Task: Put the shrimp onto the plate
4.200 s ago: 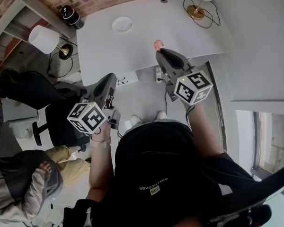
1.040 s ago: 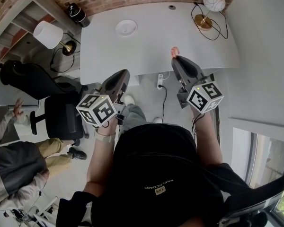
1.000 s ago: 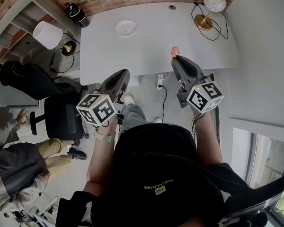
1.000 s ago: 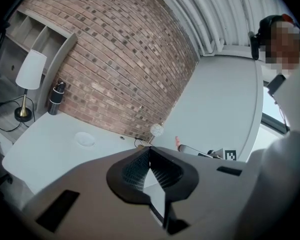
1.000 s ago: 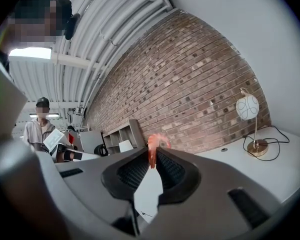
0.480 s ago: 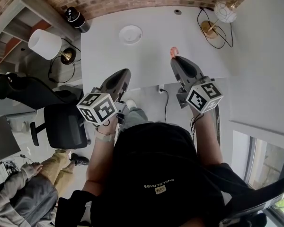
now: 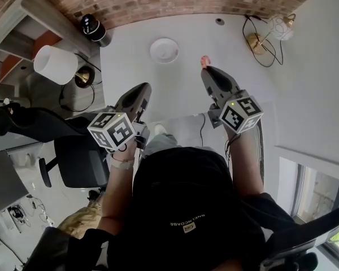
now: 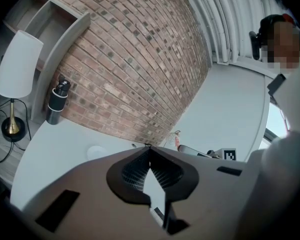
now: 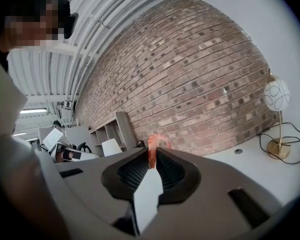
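Carry step: your right gripper (image 7: 206, 68) pinches the shrimp (image 7: 203, 60), your left gripper (image 7: 142, 89) is closed on nothing; next, you likely swing left to the plate (image 7: 164, 50).

Carrying the shrimp (image 7: 204, 60) in the right gripper (image 7: 205, 68) forward from the counter's (image 7: 181, 86) near edge to well over it, nearer the plate (image 7: 164, 50); bringing the left gripper (image 7: 143, 90) forward alongside; leaving the bystander (image 7: 82, 226) almost out of view.
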### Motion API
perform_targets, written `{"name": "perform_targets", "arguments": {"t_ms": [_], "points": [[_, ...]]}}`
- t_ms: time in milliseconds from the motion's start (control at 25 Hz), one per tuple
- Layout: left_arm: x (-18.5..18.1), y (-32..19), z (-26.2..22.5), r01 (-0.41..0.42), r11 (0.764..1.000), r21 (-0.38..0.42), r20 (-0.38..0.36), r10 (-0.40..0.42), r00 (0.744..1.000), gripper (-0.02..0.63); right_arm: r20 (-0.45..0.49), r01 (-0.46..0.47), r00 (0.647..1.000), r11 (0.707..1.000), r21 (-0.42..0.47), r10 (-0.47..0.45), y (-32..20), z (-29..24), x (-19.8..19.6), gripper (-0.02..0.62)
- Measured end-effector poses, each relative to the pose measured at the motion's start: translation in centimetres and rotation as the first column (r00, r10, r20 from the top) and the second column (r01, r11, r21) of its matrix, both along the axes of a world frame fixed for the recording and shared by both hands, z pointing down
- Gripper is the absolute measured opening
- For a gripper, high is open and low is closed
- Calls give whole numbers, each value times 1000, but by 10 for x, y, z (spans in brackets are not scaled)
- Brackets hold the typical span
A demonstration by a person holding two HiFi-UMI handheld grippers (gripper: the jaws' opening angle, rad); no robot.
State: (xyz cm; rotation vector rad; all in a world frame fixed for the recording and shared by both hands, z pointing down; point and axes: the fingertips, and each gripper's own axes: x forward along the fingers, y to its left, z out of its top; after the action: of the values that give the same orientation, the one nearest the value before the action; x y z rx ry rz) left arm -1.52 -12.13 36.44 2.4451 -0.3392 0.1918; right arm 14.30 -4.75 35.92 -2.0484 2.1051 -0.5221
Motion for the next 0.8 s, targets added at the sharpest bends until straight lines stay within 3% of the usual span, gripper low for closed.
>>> {"name": "perform_targets", "arguments": {"t_ms": [320, 800], "points": [[-26, -51, 7, 19, 999, -32, -17, -20, 1000, 3, -23, -2, 1000, 1000, -31, 1, -47, 3, -20, 48], [-26, -60, 5, 25, 999, -38, -31, -26, 999, 3, -36, 11, 999, 999, -37, -12, -64, -2, -20, 48]]}}
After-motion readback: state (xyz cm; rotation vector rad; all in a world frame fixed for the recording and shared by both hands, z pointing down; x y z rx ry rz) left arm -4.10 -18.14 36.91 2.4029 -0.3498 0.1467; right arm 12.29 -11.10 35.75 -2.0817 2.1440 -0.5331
